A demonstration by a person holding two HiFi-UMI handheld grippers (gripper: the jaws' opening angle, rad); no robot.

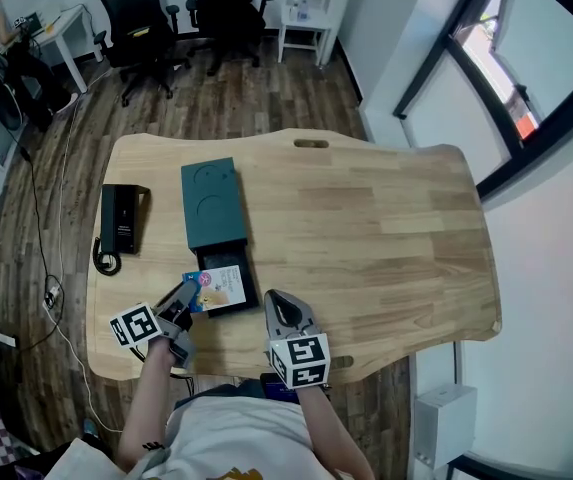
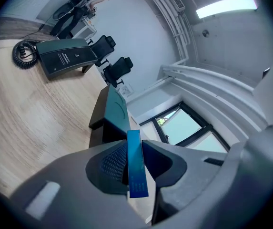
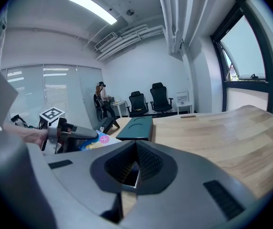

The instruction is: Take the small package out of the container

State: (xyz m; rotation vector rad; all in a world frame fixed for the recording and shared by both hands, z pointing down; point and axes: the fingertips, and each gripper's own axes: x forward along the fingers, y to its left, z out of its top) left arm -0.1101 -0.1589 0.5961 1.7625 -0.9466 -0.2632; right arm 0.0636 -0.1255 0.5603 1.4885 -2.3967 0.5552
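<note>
You had the left gripper [image 1: 188, 296] clamped on the small package [image 1: 216, 290]. Its jaws were part-way closed and pinched the thin blue edge between the pads, so the flat pack stood edge-on along them instead of flopping. The package sat over the left side of the pulled-out drawer [image 1: 228, 261] of the dark green container [image 1: 211, 203], near the front edge of the tabletop [image 1: 386, 238]. It looked lifted off the drawer floor. You had gripped it by its near end, probably the only part reachable over the drawer wall. Your right gripper [image 1: 284, 316] hovered just beside the drawer, jaws together on nothing, seemingly kept close to steady the container. The telephone [image 1: 123, 218] lay well apart at the left.
</note>
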